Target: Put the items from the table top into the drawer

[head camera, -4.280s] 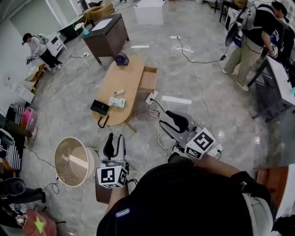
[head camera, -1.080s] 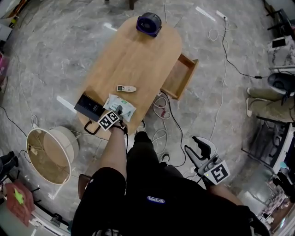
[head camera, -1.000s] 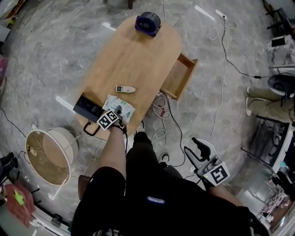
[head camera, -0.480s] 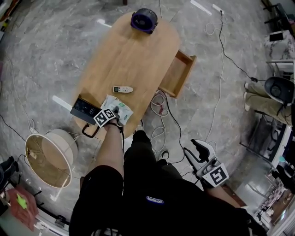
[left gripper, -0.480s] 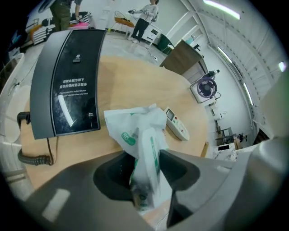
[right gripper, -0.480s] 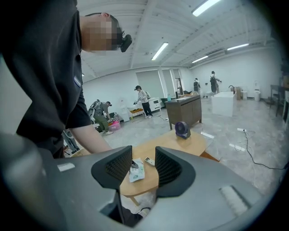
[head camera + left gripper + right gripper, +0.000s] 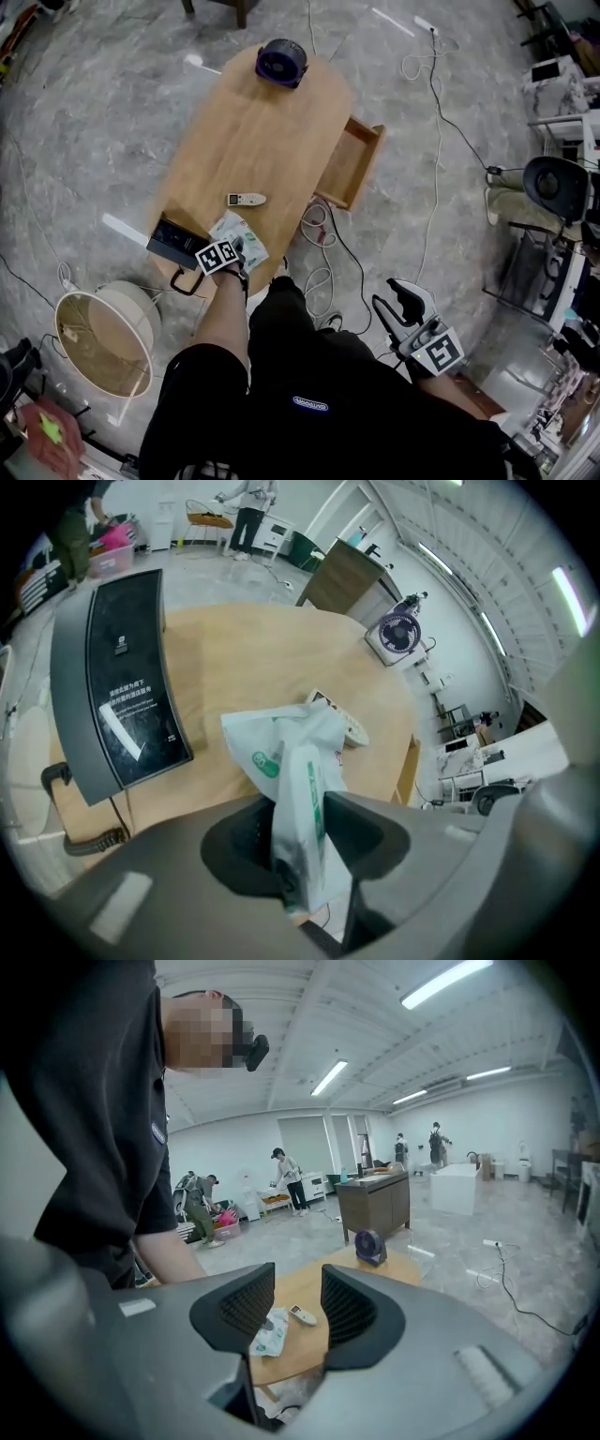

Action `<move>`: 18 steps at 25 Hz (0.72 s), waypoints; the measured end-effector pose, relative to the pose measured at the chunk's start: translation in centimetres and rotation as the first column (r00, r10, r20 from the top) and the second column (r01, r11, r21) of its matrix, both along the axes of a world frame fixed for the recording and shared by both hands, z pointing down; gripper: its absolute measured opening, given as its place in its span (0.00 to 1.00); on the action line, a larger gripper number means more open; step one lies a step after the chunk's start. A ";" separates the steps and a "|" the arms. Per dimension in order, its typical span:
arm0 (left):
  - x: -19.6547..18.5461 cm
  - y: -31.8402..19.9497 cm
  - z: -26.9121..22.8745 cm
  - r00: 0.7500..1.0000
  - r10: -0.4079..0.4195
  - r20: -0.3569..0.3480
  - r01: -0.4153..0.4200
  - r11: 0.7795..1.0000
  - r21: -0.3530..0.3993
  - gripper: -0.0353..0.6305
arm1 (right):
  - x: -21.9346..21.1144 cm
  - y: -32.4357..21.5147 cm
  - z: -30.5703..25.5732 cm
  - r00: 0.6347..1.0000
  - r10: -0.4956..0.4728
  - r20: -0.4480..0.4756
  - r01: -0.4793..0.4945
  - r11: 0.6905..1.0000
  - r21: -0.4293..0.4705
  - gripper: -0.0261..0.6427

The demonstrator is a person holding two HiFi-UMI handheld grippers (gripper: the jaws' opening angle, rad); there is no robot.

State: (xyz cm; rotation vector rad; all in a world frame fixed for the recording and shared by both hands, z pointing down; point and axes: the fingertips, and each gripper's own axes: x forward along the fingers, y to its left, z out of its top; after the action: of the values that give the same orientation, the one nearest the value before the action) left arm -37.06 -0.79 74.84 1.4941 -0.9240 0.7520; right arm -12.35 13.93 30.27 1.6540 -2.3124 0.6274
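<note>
A white and green soft packet (image 7: 281, 752) lies at the near end of the oval wooden table (image 7: 253, 131). My left gripper (image 7: 298, 850) is shut on its near edge, which stands pinched between the jaws. From the head view, the left gripper (image 7: 234, 249) sits over the packet (image 7: 246, 255). A small white remote (image 7: 246, 199) lies just beyond, and a black box (image 7: 172, 242) lies to the left. The wooden drawer (image 7: 349, 169) stands pulled out from the table's right side. My right gripper (image 7: 401, 306) is open and empty, low at my right, away from the table.
A purple fan (image 7: 281, 62) stands at the table's far end. A round lampshade (image 7: 103, 328) lies on the floor at the near left. Cables (image 7: 323, 230) trail under the drawer side. A black chair (image 7: 555, 187) stands at the right.
My left gripper has gone from beside my body out to the packet on the table; in the last second it barely moves. My right gripper stays low at my side.
</note>
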 end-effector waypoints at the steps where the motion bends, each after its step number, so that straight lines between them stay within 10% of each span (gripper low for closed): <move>1: 0.1 0.2 -0.3 1.000 0.024 0.004 -0.024 1.000 -0.003 0.26 | 0.2 -0.3 -0.5 1.000 0.007 -0.002 -0.007 1.000 0.007 0.28; 18: 7.7 -0.7 -7.5 0.954 0.300 -0.025 -0.298 0.953 0.064 0.26 | 7.7 0.5 -6.7 0.983 0.166 -0.072 -0.155 0.978 0.140 0.28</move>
State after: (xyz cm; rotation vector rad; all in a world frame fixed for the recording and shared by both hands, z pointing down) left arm -29.34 -1.51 67.34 1.7170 -0.7061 0.9201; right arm -4.67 14.43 23.55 1.9043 -2.2212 0.4319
